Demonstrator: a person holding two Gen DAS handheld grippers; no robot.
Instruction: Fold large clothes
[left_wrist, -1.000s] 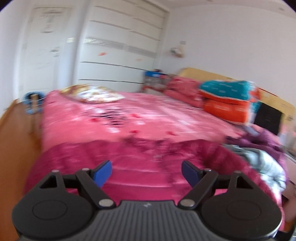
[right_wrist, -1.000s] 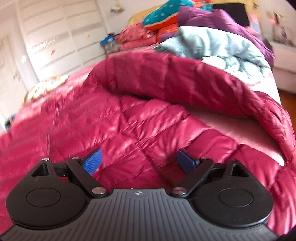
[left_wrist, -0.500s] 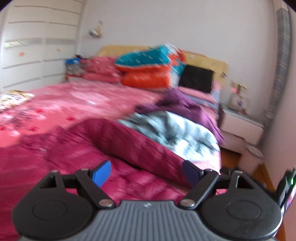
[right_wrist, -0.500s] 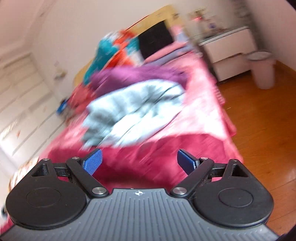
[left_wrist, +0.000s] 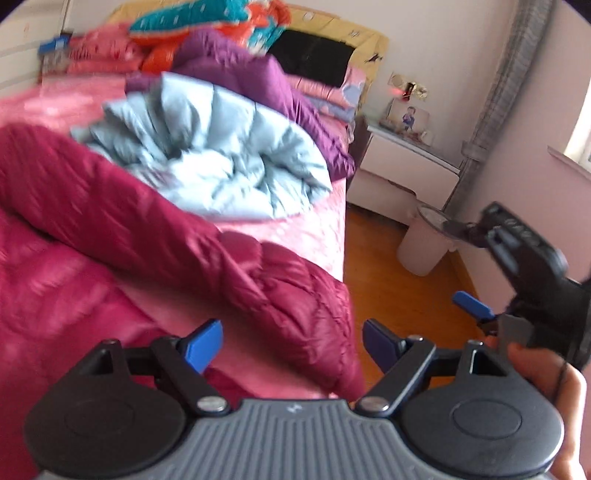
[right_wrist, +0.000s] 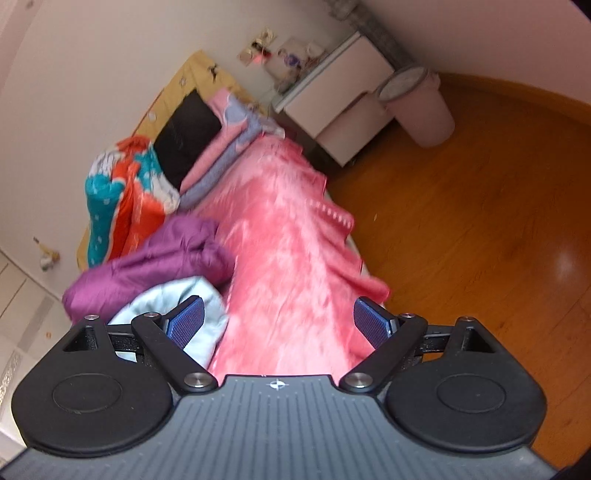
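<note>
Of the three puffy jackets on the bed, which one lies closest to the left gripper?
The dark red jacket, spread right before the left gripper. The light blue jacket and purple jacket lie farther back.

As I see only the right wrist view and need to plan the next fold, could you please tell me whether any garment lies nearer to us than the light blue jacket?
Observer: Yes. The left wrist view shows a dark red down coat lying on the bed, nearer than the light blue jacket.
Operator: Thank you. Is the left gripper holding that coat?
Observer: No. The left gripper is open with nothing between its fingers, and the coat's crumpled edge lies just ahead of it, near the side of the bed.
</note>
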